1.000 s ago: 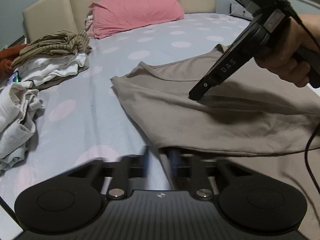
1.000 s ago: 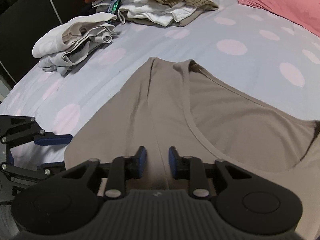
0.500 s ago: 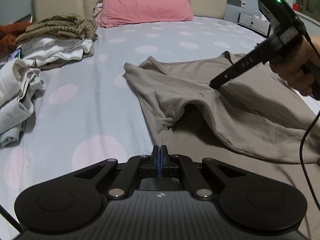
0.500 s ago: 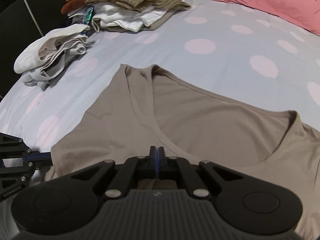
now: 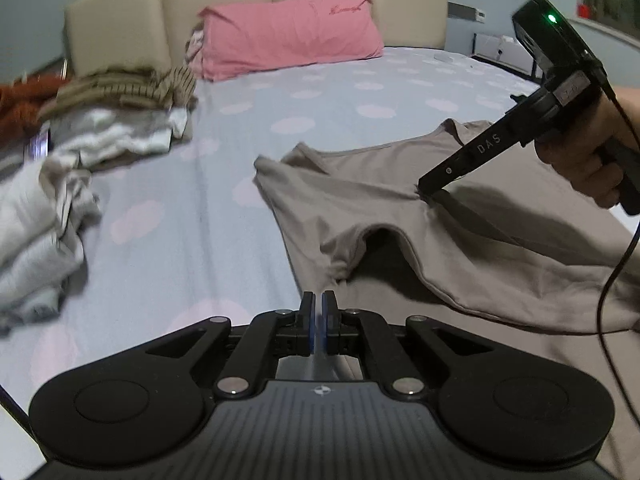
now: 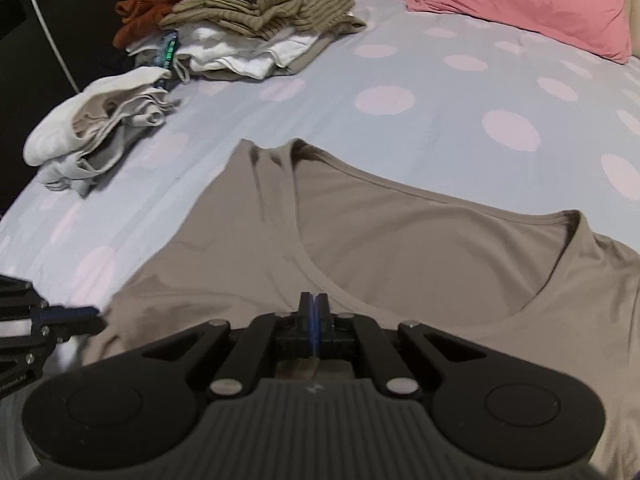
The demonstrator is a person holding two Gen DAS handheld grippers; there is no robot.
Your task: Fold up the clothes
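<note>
Taupe shirt (image 6: pixel 400 264) lies on the bed (image 6: pixel 360 72) just ahead of your grippers, the left gripper (image 5: pixel 319 322) and right gripper (image 5: pixel 426 190) each clenched on a thin pinch of cloth that could slip if you pull unevenly.

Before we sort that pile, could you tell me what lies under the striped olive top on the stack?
Under the striped olive top lie white garments on a beige one, with an orange garment behind. Anything deeper in the stack is covered.
</note>
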